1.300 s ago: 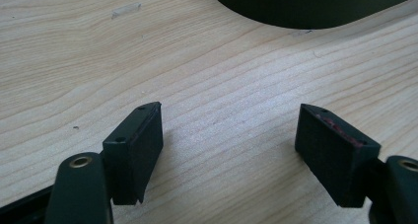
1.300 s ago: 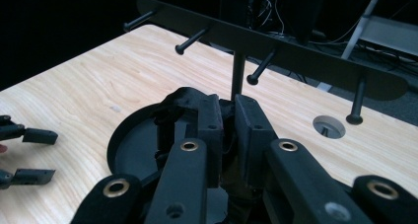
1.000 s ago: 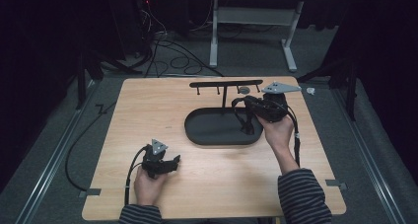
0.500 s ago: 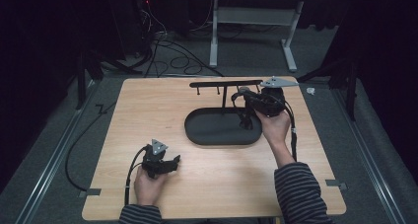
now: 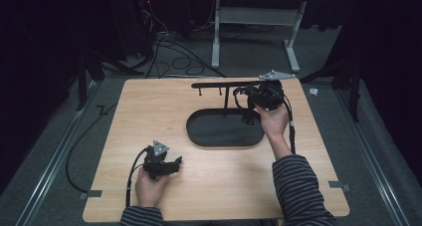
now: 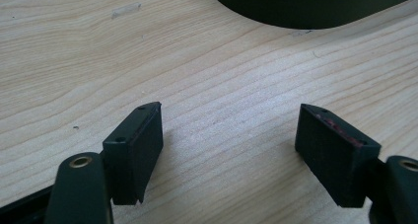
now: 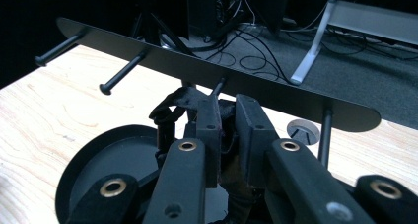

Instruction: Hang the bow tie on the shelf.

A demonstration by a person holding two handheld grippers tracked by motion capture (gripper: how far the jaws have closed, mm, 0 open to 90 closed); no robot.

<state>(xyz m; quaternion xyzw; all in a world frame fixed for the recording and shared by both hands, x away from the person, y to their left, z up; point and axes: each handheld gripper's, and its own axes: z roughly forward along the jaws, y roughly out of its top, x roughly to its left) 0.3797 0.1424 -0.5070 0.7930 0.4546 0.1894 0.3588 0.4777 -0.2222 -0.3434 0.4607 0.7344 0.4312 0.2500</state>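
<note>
The dark, strap-like piece with a looped end (image 7: 180, 103) hung at one peg of the black metal hanger rail (image 7: 276, 93), pinched between the fingers (image 7: 212, 120) of the right gripper (image 7: 227, 123), which were closed nearly together on it; they had only just eased apart a trace, with the piece between them. In the high view the piece showed as a small dark shape dangling below the right gripper (image 5: 256, 104) at about two o'clock on the tabletop. What the piece was made of could not be told, and no brand, label or writing could be read on it or on anything else.

Under the rail (image 5: 234, 84), which stood on a thin post, lay the black oval tray (image 5: 199, 129) that formed its base. The tray (image 7: 98, 155) looked bare inside, though the gripper hid part of it. Several short pegs stuck out of the rail, two of them free at its far end.

The left gripper (image 5: 161, 162) rested at about seven o'clock, well apart from the tray, with its fingers (image 6: 135, 145) spread wide over bare wood and nothing between them.

The pale wood-grain tabletop (image 5: 149, 111) carried a small scuff mark. A round white plug (image 7: 303, 131) sat in it behind the rail. Around it ran grey floor (image 5: 64, 136), with black cables (image 5: 169, 52) in a tangle at twelve o'clock, beside a white metal stand (image 5: 293, 52), and the room beyond was dark.
</note>
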